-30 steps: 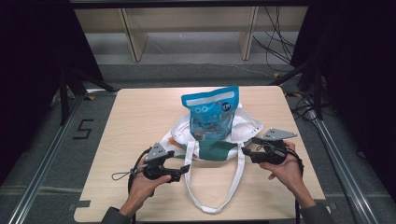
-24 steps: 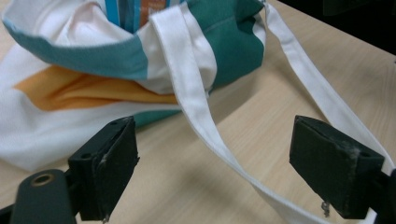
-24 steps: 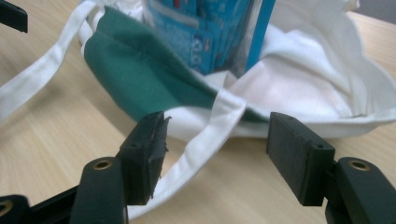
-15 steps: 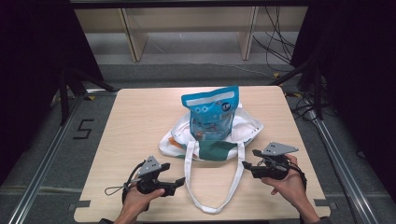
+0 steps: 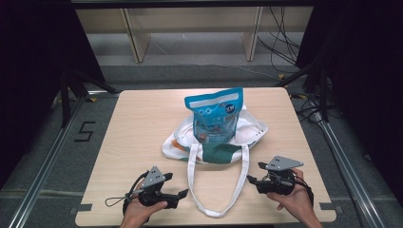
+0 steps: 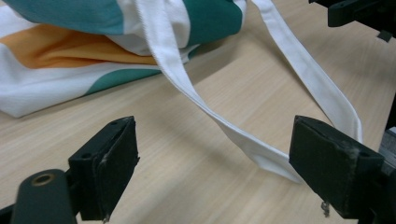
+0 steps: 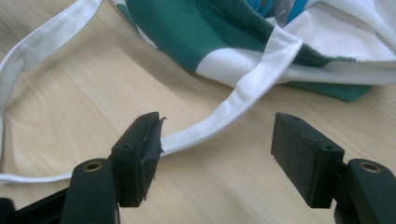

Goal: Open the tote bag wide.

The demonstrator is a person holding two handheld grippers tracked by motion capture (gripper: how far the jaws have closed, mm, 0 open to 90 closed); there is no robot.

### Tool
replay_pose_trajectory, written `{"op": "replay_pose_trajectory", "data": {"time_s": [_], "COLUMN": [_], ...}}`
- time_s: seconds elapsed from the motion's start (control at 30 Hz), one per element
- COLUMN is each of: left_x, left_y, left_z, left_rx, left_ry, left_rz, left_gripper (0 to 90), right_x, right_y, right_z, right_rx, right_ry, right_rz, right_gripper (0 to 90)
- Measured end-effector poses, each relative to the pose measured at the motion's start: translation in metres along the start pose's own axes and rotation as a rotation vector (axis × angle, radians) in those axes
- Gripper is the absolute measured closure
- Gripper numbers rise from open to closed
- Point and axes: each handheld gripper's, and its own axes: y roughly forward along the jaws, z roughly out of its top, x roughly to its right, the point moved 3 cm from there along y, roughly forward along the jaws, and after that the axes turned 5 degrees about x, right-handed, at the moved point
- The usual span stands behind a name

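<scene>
On the pale wooden table [image 5: 142, 123], the left gripper [image 5: 183, 194] rests low near the person's edge with its jaws spread wide and nothing between them; the left gripper view shows bare wood in the gap, with the near end of the loop lying just beside its right-hand pad. Right of it lies the long white webbing handle [image 5: 219, 190] of a soft cloth tote bag striped white, teal-green and orange [image 5: 216, 145], slumped flat around the middle of the table. Standing in the bag's mouth is a blue and white printed plastic pouch [image 5: 215, 114], upright and leaning slightly; its print is too small to read. The cloth looks light and limp, so it will likely fold, drag and slide on the smooth wood rather than lift as one piece, and the pouch, probably crinkly and slick, may tip if the bag is tugged unevenly. The flat handle is the sensible hold: one strap side for each gripper, pinched across its width close to where it meets the bag. Further right, the right gripper [image 5: 249, 179] has just been opening, its jaws parted with the strap [image 7: 224, 112] running across the gap and lying against one pad [image 7: 140, 154], unpinched.
</scene>
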Motion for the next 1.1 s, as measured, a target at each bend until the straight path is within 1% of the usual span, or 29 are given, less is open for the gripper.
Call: {"op": "replay_pose_trajectory", "data": {"time_s": [0.03,0.1,0.13,0.17,0.2,0.23,0.27,0.3,0.33,0.37,0.4,0.43,0.47,0.5,0.57,0.6,0.63,0.67,0.7,0.73,0.77,0.8,0.83,0.9,0.93,0.97,1.03,1.07,1.1], "left_x": [0.004,0.007,0.010,0.012,0.015,0.016,0.018,0.019,0.020,0.022,0.023,0.024,0.025,0.027,0.029,0.031,0.032,0.033,0.034,0.035,0.037,0.037,0.036,0.037,0.037,0.037,0.036,0.037,0.037], "left_y": [0.000,-0.001,-0.001,-0.001,0.000,-0.002,-0.002,-0.003,-0.002,-0.002,-0.004,-0.004,-0.004,-0.005,-0.006,-0.006,-0.007,-0.008,-0.007,-0.008,-0.008,-0.008,-0.009,-0.010,-0.010,-0.010,-0.010,-0.009,-0.009], "left_z": [-0.001,-0.003,-0.004,-0.005,-0.006,-0.007,-0.008,-0.009,-0.010,-0.011,-0.011,-0.012,-0.013,-0.013,-0.015,-0.015,-0.016,-0.017,-0.018,-0.018,-0.019,-0.019,-0.020,-0.020,-0.020,-0.020,-0.020,-0.020,-0.020], "left_rx": [-0.006,-0.015,-0.020,-0.023,-0.014,-0.026,-0.028,-0.035,-0.029,-0.017,-0.039,-0.037,-0.029,-0.036,-0.038,-0.033,-0.044,-0.046,-0.033,-0.050,-0.041,-0.037,-0.044,-0.049,-0.049,-0.048,-0.046,-0.036,-0.037], "left_ry": [0.003,0.037,0.022,0.029,0.022,0.037,0.036,0.048,0.046,0.044,0.058,0.057,0.059,0.062,0.064,0.067,0.072,0.078,0.081,0.089,0.073,0.078,0.084,0.086,0.087,0.087,0.090,0.074,0.075], "left_rz": [-0.012,-0.023,-0.022,-0.020,-0.023,-0.021,-0.018,-0.017,-0.021,-0.025,-0.017,-0.010,-0.011,-0.003,-0.009,-0.011,-0.006,-0.007,-0.013,-0.008,-0.004,-0.010,-0.008,0.004,0.003,0.002,0.006,0.001,0.005], "left_gripper": [15.1,15.1,15.1,15.1,15.1,15.1,15.1,15.1,15.1,15.1,15.1,15.1,15.1,15.1,15.1,15.1,15.0,15.0,15.1,15.1,15.0,15.1,15.1,15.1,15.1,15.1,15.1,15.1,15.1], "right_x": [0.000,-0.001,-0.003,-0.004,-0.005,-0.007,-0.009,-0.009,-0.012,-0.012,-0.016,-0.016,-0.017,-0.019,-0.022,-0.023,-0.024,-0.025,-0.026,-0.028,-0.028,-0.031,-0.033,-0.035,-0.036,-0.036,-0.037,-0.037,-0.037], "right_y": [-0.001,-0.003,-0.004,-0.005,-0.006,-0.007,-0.009,-0.010,-0.012,-0.014,-0.016,-0.017,-0.018,-0.019,-0.023,-0.024,-0.024,-0.025,-0.026,-0.027,-0.027,-0.027,-0.028,-0.028,-0.028,-0.028,-0.029,-0.029,-0.030], "right_z": [-0.002,-0.006,-0.008,-0.011,-0.013,-0.015,-0.017,-0.019,-0.021,-0.023,-0.025,-0.026,-0.028,-0.030,-0.033,-0.034,-0.036,-0.038,-0.040,-0.041,-0.043,-0.044,-0.046,-0.048,-0.048,-0.049,-0.049,-0.048,-0.049], "right_rx": [0.002,-0.006,-0.012,-0.019,-0.017,-0.026,-0.036,-0.031,-0.035,-0.036,-0.047,-0.045,-0.044,-0.048,-0.056,-0.055,-0.060,-0.062,-0.075,-0.079,-0.085,-0.091,-0.098,-0.103,-0.103,-0.100,-0.101,-0.097,-0.106], "right_ry": [-0.007,-0.003,0.002,0.008,-0.001,0.011,0.019,0.010,0.023,0.008,0.032,0.011,0.002,0.000,0.008,-0.003,-0.001,-0.006,0.002,-0.004,-0.017,-0.012,-0.011,-0.031,-0.033,-0.038,-0.027,-0.031,-0.017], "right_rz": [-0.001,0.001,0.006,0.005,0.002,0.014,0.019,0.029,0.017,0.022,0.018,0.030,0.023,0.025,0.027,0.029,0.037,0.033,0.038,0.040,0.039,0.040,0.043,0.049,0.046,0.054,0.064,0.056,0.057], "right_gripper": [33.5,33.0,32.9,32.9,32.6,32.4,32.4,32.2,32.2,32.1,31.9,31.8,31.6,31.3,30.9,30.7,30.6,30.6,30.6,30.5,30.6,30.5,30.5,30.6,30.5,30.6,30.6,30.6,30.6]}}
